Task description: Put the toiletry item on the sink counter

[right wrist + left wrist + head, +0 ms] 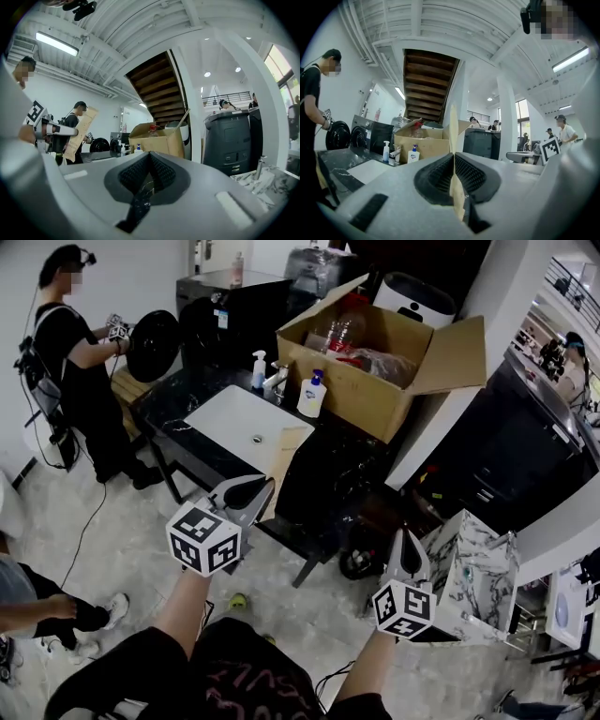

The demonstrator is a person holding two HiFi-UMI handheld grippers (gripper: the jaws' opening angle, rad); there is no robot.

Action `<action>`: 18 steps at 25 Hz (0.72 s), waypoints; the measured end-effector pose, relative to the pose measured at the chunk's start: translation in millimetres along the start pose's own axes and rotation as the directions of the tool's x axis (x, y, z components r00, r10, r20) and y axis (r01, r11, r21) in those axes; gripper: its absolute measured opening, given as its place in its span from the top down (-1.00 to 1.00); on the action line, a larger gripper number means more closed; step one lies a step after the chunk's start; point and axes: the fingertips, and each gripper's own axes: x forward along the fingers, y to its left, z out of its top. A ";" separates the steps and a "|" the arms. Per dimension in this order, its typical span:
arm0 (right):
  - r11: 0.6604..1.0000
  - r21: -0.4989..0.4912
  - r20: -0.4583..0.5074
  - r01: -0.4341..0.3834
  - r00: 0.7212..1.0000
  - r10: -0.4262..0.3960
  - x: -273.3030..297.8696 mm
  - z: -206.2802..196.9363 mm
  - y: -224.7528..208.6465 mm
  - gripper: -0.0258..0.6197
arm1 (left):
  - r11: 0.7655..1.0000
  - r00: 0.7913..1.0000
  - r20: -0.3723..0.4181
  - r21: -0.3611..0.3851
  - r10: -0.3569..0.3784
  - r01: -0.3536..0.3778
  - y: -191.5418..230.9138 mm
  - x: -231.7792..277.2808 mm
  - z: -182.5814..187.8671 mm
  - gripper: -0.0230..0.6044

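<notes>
Your head camera looks steeply down; gripper cameras sit low, level. All share sink counter (176,397) and cardboard box (375,367), 12 o'clock.

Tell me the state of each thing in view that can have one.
left tool: shut on a thin tan sheet
right tool: shut, nothing between
cardboard box: flaps open
blue-capped pump bottle: upright beside the box
white pump bottle: upright by the tap
sink basin: empty
</notes>
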 end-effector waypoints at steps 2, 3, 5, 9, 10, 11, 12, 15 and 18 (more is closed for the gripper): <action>1.000 -0.002 -0.004 -0.003 1.000 0.003 7.3 -0.4 -2.1 0.90 | 1.000 1.000 -0.004 -0.008 0.004 -0.004 4.9 5.5 -2.4 0.90; 1.000 -0.001 -0.006 -0.002 1.000 0.002 10.4 -0.9 -3.7 0.90 | 1.000 1.000 -0.004 -0.013 0.003 -0.003 7.1 8.7 -3.3 0.90; 1.000 -0.002 -0.009 0.002 1.000 -0.002 16.3 -2.8 -6.7 0.90 | 1.000 1.000 -0.003 -0.019 -0.005 0.005 11.0 16.9 -4.6 0.90; 1.000 -0.007 -0.023 0.019 1.000 -0.020 32.8 -7.5 -15.8 0.90 | 0.999 0.999 -0.016 -0.024 -0.031 0.031 17.7 41.7 -8.8 0.90; 1.000 -0.008 -0.027 0.024 0.999 -0.025 37.6 -8.5 -18.8 0.90 | 0.999 0.999 -0.020 -0.025 -0.037 0.037 19.7 48.6 -10.2 0.90; 1.000 -0.010 -0.029 0.029 0.999 -0.030 42.6 -9.2 -21.9 0.90 | 0.999 0.999 -0.023 -0.028 -0.043 0.042 22.0 55.4 -11.3 0.90; 0.999 -0.011 -0.030 0.035 0.999 -0.035 48.2 -9.5 -24.8 0.90 | 0.998 0.999 -0.023 -0.030 -0.048 0.048 24.8 62.2 -11.9 0.90; 0.999 -0.011 -0.031 0.043 0.999 -0.043 69.0 -9.8 -29.4 0.90 | 0.998 0.998 -0.025 -0.035 -0.058 0.057 38.5 81.7 -11.6 0.90; 0.999 -0.011 -0.040 0.045 0.998 -0.046 91.9 -9.7 -30.0 0.90 | 0.997 0.998 -0.028 -0.046 -0.061 0.060 56.1 98.7 -10.3 0.90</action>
